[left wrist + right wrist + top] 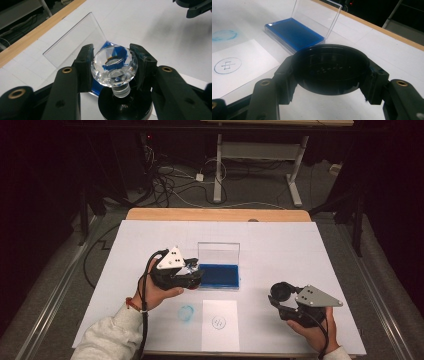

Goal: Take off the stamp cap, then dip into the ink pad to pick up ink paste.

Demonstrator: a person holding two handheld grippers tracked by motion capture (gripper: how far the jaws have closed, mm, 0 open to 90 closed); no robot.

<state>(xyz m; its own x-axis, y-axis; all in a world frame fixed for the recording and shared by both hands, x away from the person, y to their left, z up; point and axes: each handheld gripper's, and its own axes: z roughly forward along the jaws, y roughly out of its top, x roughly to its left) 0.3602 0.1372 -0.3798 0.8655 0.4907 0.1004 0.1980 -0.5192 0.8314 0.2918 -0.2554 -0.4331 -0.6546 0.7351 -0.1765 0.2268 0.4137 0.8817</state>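
Observation:
My left gripper point(194, 276) point(113, 65) is shut on a stamp with a clear faceted crystal knob point(113, 66) on a black round base point(125, 106). It hovers at the left end of the blue ink pad point(219, 275) point(295, 33), whose clear lid point(218, 252) point(317, 18) stands open. My right gripper point(279, 293) point(329, 72) is shut on a black round cap point(280, 291) point(330, 68) over the table's right side. In front lies a white paper point(220, 335) point(249, 55) with a blue circular stamped mark point(218, 322) point(227, 65).
A blue ink smudge point(186, 313) point(223, 35) marks the white table cover point(280, 245) left of the paper. The wooden table edge point(215, 214) runs along the far side. Cables and a desk frame stand on the floor beyond.

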